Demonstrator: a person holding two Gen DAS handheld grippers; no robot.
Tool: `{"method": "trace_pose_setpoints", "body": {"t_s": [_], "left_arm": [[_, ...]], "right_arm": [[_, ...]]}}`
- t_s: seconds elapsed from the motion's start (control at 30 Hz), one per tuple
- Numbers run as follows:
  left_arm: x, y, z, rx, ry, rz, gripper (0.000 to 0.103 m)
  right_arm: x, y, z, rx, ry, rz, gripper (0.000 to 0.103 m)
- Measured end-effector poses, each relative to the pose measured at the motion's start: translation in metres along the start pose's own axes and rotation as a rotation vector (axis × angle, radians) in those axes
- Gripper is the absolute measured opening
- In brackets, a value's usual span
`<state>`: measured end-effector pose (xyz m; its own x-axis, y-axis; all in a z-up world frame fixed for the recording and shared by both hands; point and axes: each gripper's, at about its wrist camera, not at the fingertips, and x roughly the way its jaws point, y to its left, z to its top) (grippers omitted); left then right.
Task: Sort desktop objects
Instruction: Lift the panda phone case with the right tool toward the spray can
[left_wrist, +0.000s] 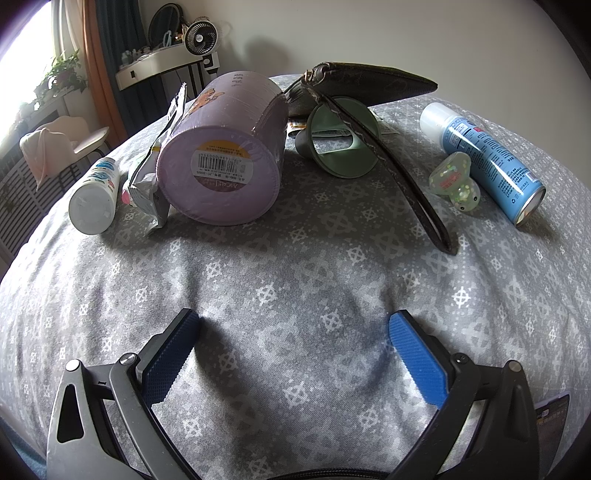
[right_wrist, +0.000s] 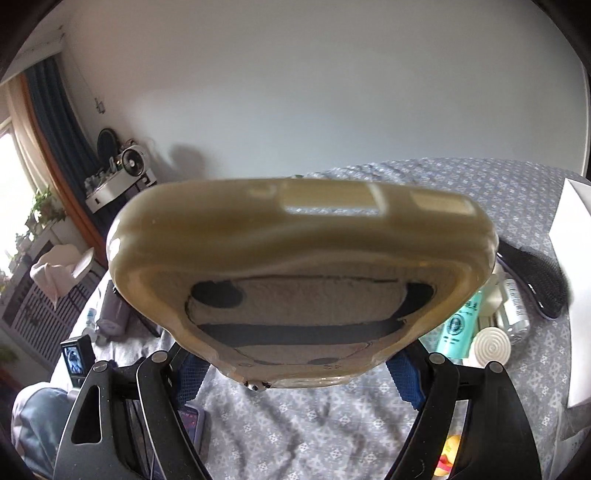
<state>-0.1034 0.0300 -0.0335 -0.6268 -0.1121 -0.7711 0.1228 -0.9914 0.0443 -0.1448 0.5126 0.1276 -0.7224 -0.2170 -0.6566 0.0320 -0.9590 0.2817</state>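
My right gripper (right_wrist: 299, 373) is shut on a yellowed, see-through case (right_wrist: 295, 258) with a fuzzy beige inside; it is held up above the grey patterned cloth (right_wrist: 295, 435) and fills most of the right wrist view. The blue pads (right_wrist: 406, 380) press on the case's lower sides. My left gripper (left_wrist: 294, 321) hangs open, close over the cloth (left_wrist: 295, 266), with nothing between its fingers. Beyond it lie a purple cylindrical pack (left_wrist: 221, 155), a white bottle (left_wrist: 96, 195), a foil packet (left_wrist: 151, 184), a green funnel-shaped cup (left_wrist: 343, 147), a dark pouch (left_wrist: 369, 85) with its wrist strap (left_wrist: 406, 177), a blue spray can (left_wrist: 487, 158) and a green glittery piece (left_wrist: 454, 181).
To the right of the held case stand a green tube (right_wrist: 458, 325), a white round disc (right_wrist: 493, 345), a clear bottle (right_wrist: 515, 310), a black hairbrush (right_wrist: 535, 280) and a white sheet (right_wrist: 576, 277). A yellow toy (right_wrist: 448, 454) lies low right, a small screen (right_wrist: 75, 358) at left.
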Motion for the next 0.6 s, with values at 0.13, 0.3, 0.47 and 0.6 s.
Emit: {"method": "trace_pose_setpoints", "body": {"t_s": [0.13,0.3,0.47,0.6], "left_arm": [[0.0,0.0,0.0,0.0,0.0,0.0,0.103],[0.0,0.0,0.0,0.0,0.0,0.0,0.103],[0.0,0.0,0.0,0.0,0.0,0.0,0.103],[0.0,0.0,0.0,0.0,0.0,0.0,0.103]], "right_arm": [[0.03,0.026,-0.002,-0.042,0.059,0.039,0.082],[0.061,0.056,-0.004,-0.089,0.115,0.081,0.082],[0.085,0.08,-0.002,-0.149,0.149,0.093,0.082],[0.104,0.093,0.001,-0.189,0.178,0.093,0.082]]}}
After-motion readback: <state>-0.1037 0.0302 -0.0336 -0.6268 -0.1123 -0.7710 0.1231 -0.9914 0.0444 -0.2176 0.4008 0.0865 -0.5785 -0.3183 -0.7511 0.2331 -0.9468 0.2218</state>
